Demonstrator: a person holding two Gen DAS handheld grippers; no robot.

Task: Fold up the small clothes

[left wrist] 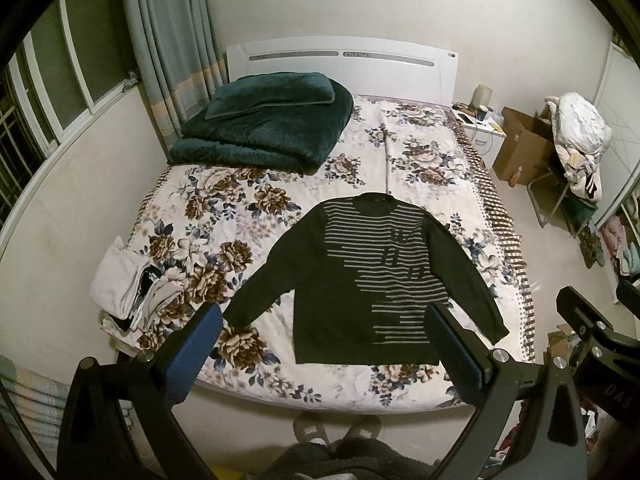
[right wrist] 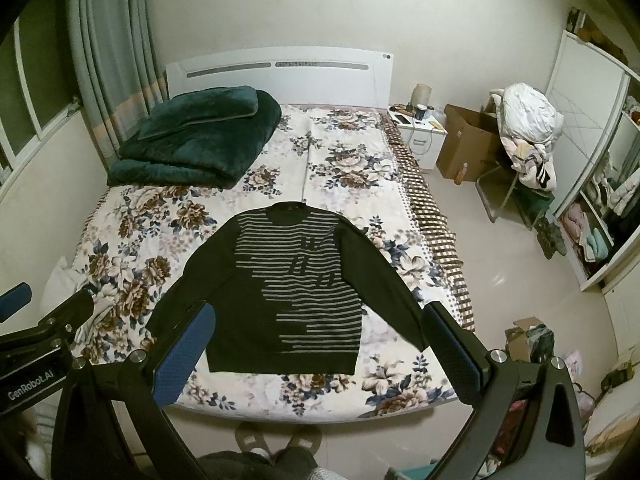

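- Sweater (left wrist: 360, 276) lay flat on the bed (left wrist: 280, 208), front up, in the lower middle of both frames. Dark knit, grey stripes running across chest and down one side.
- Collar pointed toward the headboard (left wrist: 340, 64) at top; hem lay near the bed's near edge at bottom.
- Both sleeves were spread out and angled down to either side; the cuffs rested on the floral sheet.
- Left gripper (left wrist: 324, 344) was held above the near bed edge, jaws released and wide apart, nothing between them. Blue pads (left wrist: 200, 348) faced inward. It touched no cloth.
- Right gripper (right wrist: 316, 344) was likewise held over the near edge, jaws spread wide, empty. Sweater hem showed between its fingers in the right wrist view.
- Each gripper showed at the other view's side edge: the right at lower right of the left view, the left at lower left of the right view.
- Green blanket (left wrist: 264, 124), folded, sat on the bed at upper left, well apart from the sweater.
- Pile of pale clothes (left wrist: 128, 284) lay at the bed's left edge, lower left of the left view.
- Nightstand (left wrist: 480, 128) and cardboard box (left wrist: 520, 144) stood at upper right, beside the bed.
- Slippered feet (left wrist: 336, 430) showed at bottom centre.
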